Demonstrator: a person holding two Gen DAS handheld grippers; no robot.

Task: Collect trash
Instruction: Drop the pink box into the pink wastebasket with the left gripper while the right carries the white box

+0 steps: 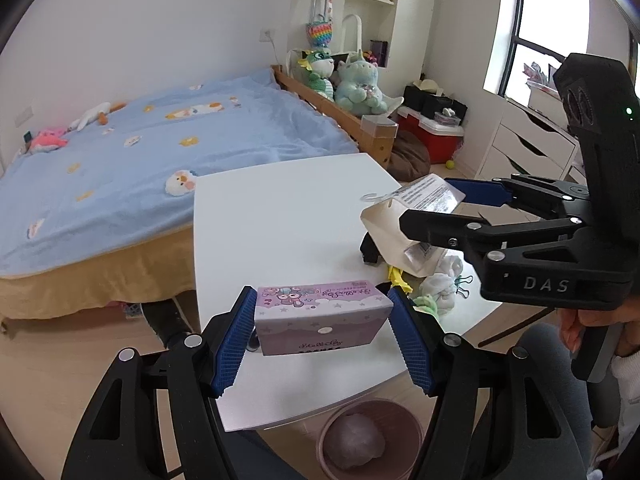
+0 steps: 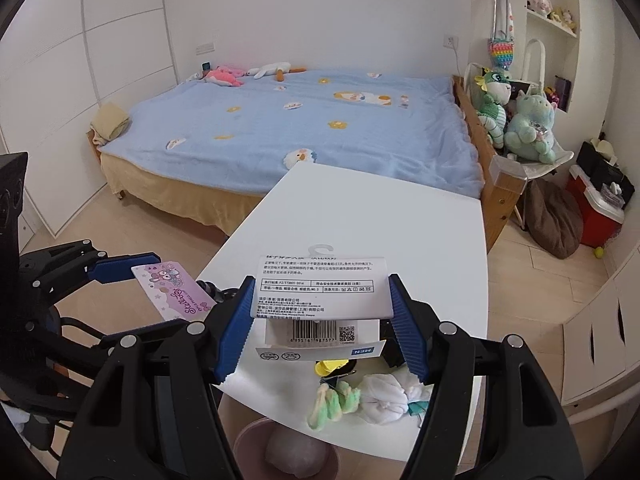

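My left gripper (image 1: pixel 322 322) is shut on a small purple cartoon-printed box (image 1: pixel 320 316), lifted above the near edge of the white table (image 1: pixel 280 216). In the right wrist view the same box (image 2: pixel 172 290) shows at the left between blue pads. My right gripper (image 2: pixel 322 328) is shut on a white cardboard sock package (image 2: pixel 320 292) with a barcode and a plastic hook, held clear above the table (image 2: pixel 400 216). From the left wrist view that package (image 1: pixel 416 216) hangs at the right in the right gripper (image 1: pixel 432 204). A pink waste bin (image 1: pixel 370 440) with a crumpled bag inside stands on the floor below.
On the table's near right lie balled white socks (image 2: pixel 388 396), a green-and-yellow sock (image 2: pixel 334 400), a yellow clip (image 2: pixel 326 368) and a black object (image 1: pixel 370 250). A blue-covered bed (image 2: pixel 300 136) lies beyond the table. White drawers (image 1: pixel 528 140) stand at the right. A person's hand (image 1: pixel 584 324) grips the right tool.
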